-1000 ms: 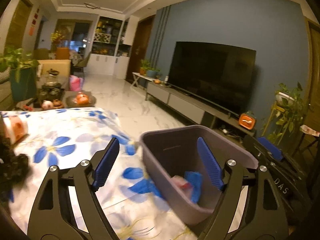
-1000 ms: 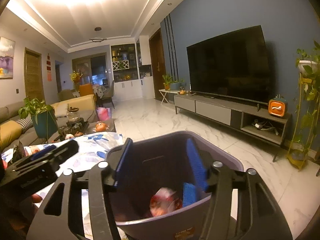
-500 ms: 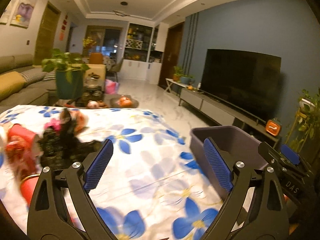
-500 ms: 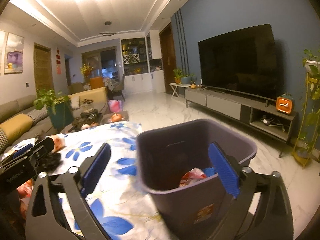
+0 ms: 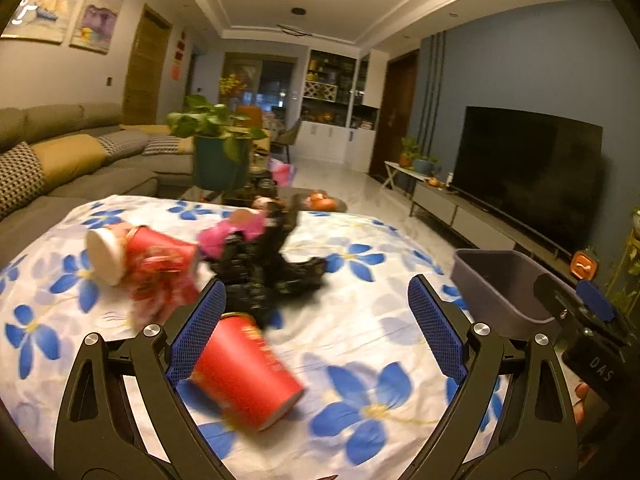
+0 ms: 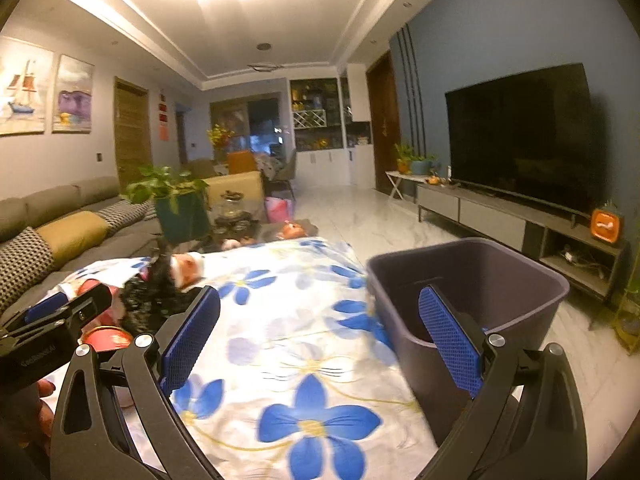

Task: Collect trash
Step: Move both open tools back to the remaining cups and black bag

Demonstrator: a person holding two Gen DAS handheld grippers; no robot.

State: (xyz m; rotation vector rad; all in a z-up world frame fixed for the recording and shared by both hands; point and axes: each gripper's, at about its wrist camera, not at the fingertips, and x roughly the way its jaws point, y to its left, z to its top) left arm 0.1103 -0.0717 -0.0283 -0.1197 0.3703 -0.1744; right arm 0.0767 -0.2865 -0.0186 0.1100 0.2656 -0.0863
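My left gripper (image 5: pixel 316 330) is open and empty above the flowered tablecloth (image 5: pixel 360 360). A red paper cup (image 5: pixel 244 372) lies on its side just by its left finger. Behind it are a crumpled black bag (image 5: pixel 268 272), a second red cup with a white base (image 5: pixel 136 252) and a pink wrapper (image 5: pixel 228 232). The grey trash bin (image 5: pixel 500 292) stands off the table's right edge. My right gripper (image 6: pixel 320 340) is open and empty, its right finger over the bin (image 6: pixel 472 288). The trash pile (image 6: pixel 160 288) shows at its left.
A potted plant (image 5: pixel 218 148) and tea things stand beyond the table's far edge. A sofa (image 5: pixel 60 160) runs along the left. A TV (image 6: pixel 520 136) on a low cabinet lines the right wall. Marble floor lies between.
Both grippers have swung left, away from the bin and toward the trash pile on the table. The right gripper's jaws have opened wide. The red cups have come into the left wrist view.
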